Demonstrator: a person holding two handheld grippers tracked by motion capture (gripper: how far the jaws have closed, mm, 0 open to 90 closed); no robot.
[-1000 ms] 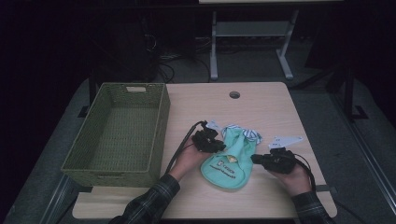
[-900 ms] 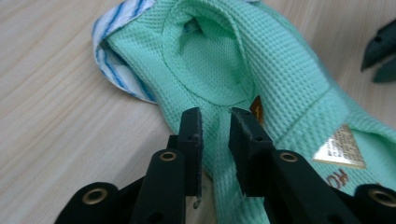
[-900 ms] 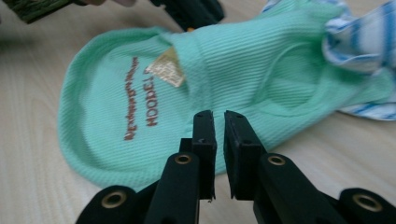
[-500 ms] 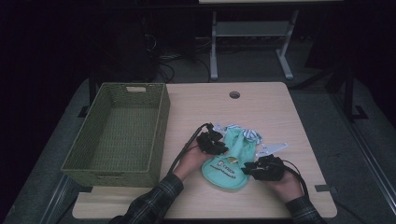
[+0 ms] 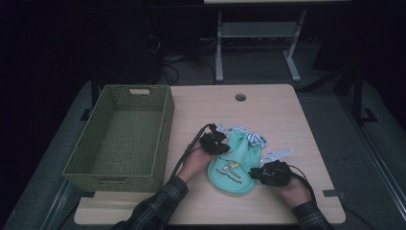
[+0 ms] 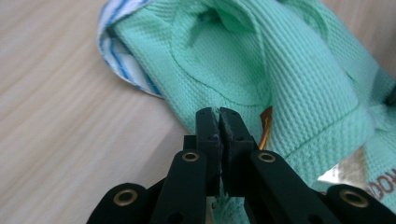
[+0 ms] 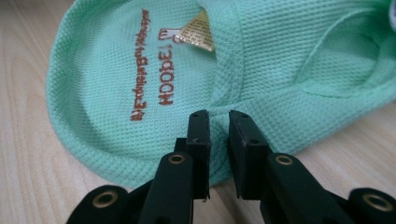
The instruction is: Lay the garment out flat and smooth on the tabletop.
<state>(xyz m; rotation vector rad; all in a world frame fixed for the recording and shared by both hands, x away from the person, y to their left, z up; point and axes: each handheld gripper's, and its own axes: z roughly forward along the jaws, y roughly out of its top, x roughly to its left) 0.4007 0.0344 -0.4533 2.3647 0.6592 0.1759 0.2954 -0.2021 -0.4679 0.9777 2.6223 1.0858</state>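
A wooden table (image 5: 277, 115) fills mid-frame, a green woven basket (image 5: 122, 136) at left. Lower centre lies a mint garment (image 5: 234, 165) lettered "HOOBEI". The left gripper (image 6: 219, 122) pinches its edge; the right gripper (image 7: 218, 128) stands slightly spread.

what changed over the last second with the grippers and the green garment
The right gripper moved in from the garment's right side toward the person and now sits at the lower right hem of the mint green garment, jaws slightly apart astride the edge. The left gripper stayed clamped on the garment's left edge. The wicker basket and the garment have not shifted.
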